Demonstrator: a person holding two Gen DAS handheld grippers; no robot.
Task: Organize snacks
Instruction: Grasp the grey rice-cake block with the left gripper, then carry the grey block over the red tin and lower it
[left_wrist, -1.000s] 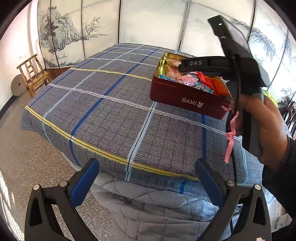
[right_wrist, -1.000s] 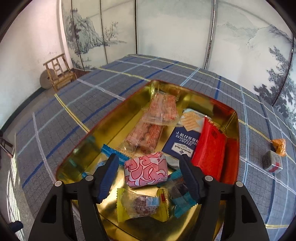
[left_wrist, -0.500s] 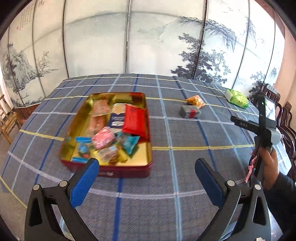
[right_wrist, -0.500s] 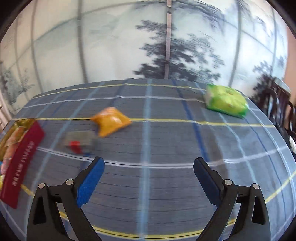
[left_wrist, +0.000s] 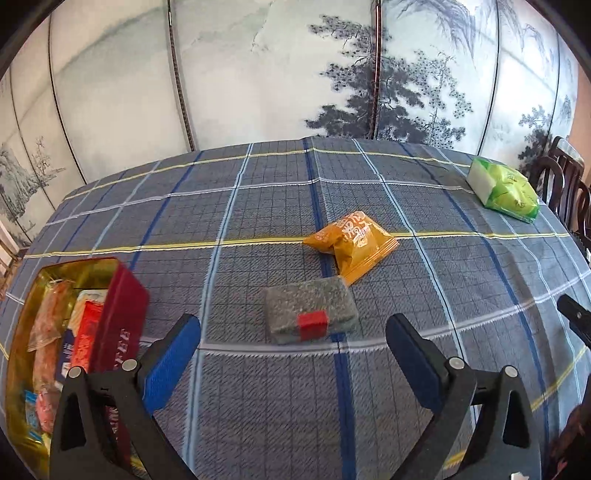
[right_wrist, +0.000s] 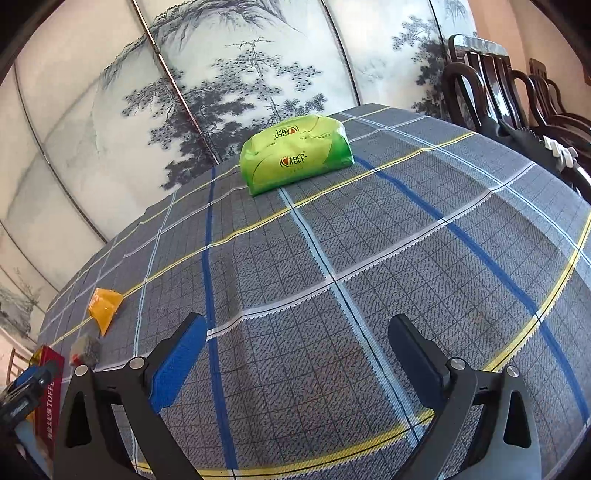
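My left gripper is open and empty, just in front of a grey snack packet with a red label. An orange snack bag lies behind it. A red tin with a gold inside, holding several wrapped snacks, sits at the left. My right gripper is open and empty above bare cloth. A green packet lies far ahead of it. The orange bag, the grey packet and the tin show small at its left.
The table wears a grey plaid cloth. Painted folding screens stand behind it. Dark wooden chairs stand at the right edge. The green packet lies at the far right corner in the left wrist view.
Both grippers swung right, away from the tin. The left one moved in close to the grey packet. The right one opened and now faces the green packet.
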